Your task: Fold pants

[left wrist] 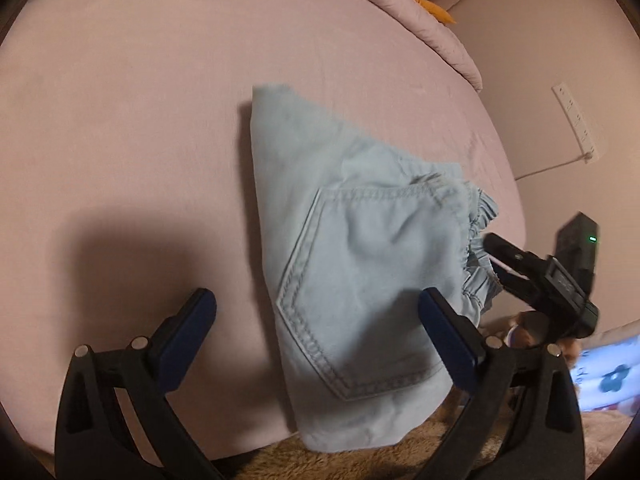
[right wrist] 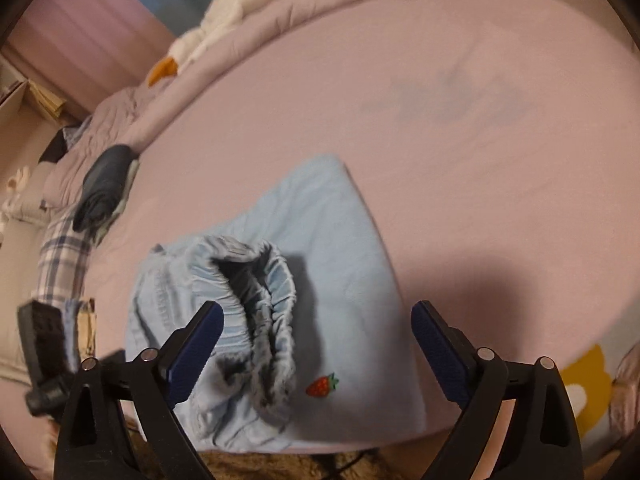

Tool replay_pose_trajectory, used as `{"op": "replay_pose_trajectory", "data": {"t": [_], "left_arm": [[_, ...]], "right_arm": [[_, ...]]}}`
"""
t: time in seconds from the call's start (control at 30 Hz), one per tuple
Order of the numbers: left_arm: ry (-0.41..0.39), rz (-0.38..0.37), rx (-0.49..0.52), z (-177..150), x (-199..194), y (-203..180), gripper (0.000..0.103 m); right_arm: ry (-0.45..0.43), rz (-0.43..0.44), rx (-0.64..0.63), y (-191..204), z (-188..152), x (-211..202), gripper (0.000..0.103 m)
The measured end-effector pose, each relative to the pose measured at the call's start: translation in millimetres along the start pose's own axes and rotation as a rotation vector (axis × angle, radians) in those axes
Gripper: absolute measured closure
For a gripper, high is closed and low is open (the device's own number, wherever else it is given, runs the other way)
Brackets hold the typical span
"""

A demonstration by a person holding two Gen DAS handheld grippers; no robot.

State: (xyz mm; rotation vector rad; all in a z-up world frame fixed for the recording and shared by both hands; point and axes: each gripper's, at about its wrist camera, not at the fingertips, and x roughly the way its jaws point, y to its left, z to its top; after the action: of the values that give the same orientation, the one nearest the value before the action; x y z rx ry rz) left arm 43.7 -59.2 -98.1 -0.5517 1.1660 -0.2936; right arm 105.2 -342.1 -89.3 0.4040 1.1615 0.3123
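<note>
Light blue pants [left wrist: 360, 264] lie folded on the pink bed [left wrist: 120, 140], near its front edge, back pocket up. In the right wrist view the pants [right wrist: 332, 264] show a ruffled elastic waistband [right wrist: 260, 304] standing open and a small strawberry patch [right wrist: 322, 386]. My left gripper [left wrist: 316, 320] is open, fingers spread over the pants' pocket end, holding nothing. My right gripper [right wrist: 318, 330] is open above the waistband; in the left wrist view it [left wrist: 500, 264] sits at the waistband's right edge.
A pink quilt [right wrist: 280, 40] is bunched along the bed's far side, with a white and orange plush [right wrist: 188, 52]. Dark folded clothes [right wrist: 106, 184] and a plaid garment [right wrist: 60, 264] lie at the bed's left. A brown fluffy rug [left wrist: 360, 460] is below the bed edge.
</note>
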Motion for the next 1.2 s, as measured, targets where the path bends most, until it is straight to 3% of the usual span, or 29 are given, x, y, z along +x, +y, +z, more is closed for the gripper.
{"op": "replay_pose_trajectory", "data": {"t": [0.07,0.17,0.23,0.3,0.33,0.43,0.47,0.57,0.9,1.2], "left_arm": [[-0.037,-0.008,0.029,-1.1,0.9,-6.4,0.008],[-0.028,-0.073,0.035,-1.4,12.0,-14.7,0.036],[-0.029,-0.087,0.021,-2.2,19.9,-21.2,0.045],[-0.032,-0.082,0.017,-0.8,23.1,-24.8,0.06],[-0.035,-0.08,0.015,-0.9,22.8,-26.8,0.066],[-0.05,-0.069,0.011,1.6,23.5,-34.0,0.081],[-0.054,-0.065,0.011,1.5,17.6,-31.8,0.084],[-0.078,-0.054,0.048,-0.2,-2.0,-39.7,0.087],[-0.223,0.045,0.147,10.2,-75.3,-27.0,0.086],[-0.295,0.155,0.131,50.4,-70.9,15.5,0.086]], "right_arm": [[0.012,0.028,0.014,-4.8,-4.3,6.2,0.008],[-0.008,0.056,0.005,-3.1,-7.5,3.2,0.008],[-0.014,0.074,0.002,-0.9,-10.7,2.7,0.009],[-0.015,0.094,-0.006,3.9,-8.6,5.8,0.017],[-0.015,0.103,-0.005,4.7,-8.5,6.0,0.026],[-0.007,0.182,0.023,7.8,-11.8,4.5,0.064],[-0.014,0.172,0.023,9.2,-11.7,4.4,0.068],[-0.045,0.136,0.011,22.4,-14.6,-8.3,0.078],[-0.09,0.218,-0.098,82.7,-7.1,-27.6,0.079],[-0.086,0.145,-0.202,135.0,19.5,18.9,0.079]]}}
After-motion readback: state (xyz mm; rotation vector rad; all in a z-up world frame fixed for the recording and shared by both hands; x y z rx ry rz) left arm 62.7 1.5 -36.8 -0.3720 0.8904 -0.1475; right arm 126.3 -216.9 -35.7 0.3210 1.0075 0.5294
